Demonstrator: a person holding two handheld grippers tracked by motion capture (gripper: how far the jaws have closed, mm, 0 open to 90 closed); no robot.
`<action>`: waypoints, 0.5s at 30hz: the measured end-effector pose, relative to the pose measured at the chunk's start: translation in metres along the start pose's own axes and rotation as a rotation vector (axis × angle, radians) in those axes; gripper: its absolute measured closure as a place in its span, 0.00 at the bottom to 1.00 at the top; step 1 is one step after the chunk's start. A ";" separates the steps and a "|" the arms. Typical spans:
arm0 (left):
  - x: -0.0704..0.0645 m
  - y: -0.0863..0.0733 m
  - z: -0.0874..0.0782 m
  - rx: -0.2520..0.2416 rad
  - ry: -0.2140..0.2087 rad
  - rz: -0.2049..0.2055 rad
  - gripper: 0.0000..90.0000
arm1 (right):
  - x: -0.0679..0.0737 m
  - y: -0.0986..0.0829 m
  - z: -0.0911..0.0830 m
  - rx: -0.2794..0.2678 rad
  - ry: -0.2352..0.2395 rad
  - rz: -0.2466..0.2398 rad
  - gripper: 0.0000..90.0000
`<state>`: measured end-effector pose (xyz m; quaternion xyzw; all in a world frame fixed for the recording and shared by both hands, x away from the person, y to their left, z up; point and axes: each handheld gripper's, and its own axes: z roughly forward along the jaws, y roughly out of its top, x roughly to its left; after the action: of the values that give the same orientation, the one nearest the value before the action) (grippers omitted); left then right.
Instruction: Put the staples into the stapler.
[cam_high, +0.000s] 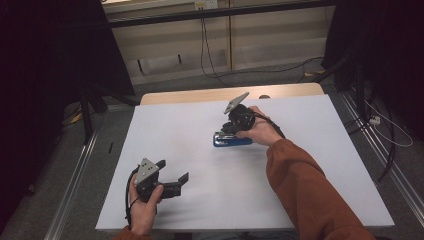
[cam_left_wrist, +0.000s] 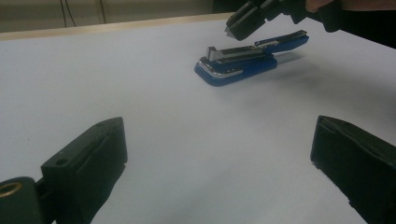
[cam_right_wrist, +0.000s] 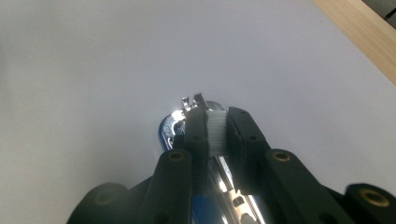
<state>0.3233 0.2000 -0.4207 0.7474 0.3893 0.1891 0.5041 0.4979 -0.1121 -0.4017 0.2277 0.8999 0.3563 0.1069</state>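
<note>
Two grippers: your right gripper (cam_high: 227, 126), pinching a strip of staples (cam_right_wrist: 216, 130), hovers above the open stapler (cam_left_wrist: 243, 63); your left gripper (cam_high: 172, 175) gapes, well apart.

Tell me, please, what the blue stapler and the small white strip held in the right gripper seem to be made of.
Stapler: blue body looks like glossy plastic; its rail and front trim shine like chrome metal. White strip between the right gripper jaws: finely ribbed, silvery white, probably a block of metal staples.

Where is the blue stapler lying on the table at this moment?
In the high view the blue stapler lies right of the table's centre, under the right gripper, with the left gripper nearer the front edge.
</note>
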 end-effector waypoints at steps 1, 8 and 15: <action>0.000 0.000 0.000 0.000 0.000 0.000 0.04 | 0.000 0.000 0.001 0.002 0.001 0.000 0.88; 0.000 0.000 0.000 -0.002 -0.003 0.000 0.04 | -0.004 -0.001 0.006 0.012 0.012 -0.022 0.88; 0.000 0.000 0.000 0.001 0.003 0.001 0.04 | -0.007 -0.003 0.007 0.004 0.030 -0.053 0.88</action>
<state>0.3232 0.1999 -0.4205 0.7475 0.3896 0.1903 0.5033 0.5054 -0.1129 -0.4084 0.1985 0.9079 0.3548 0.1023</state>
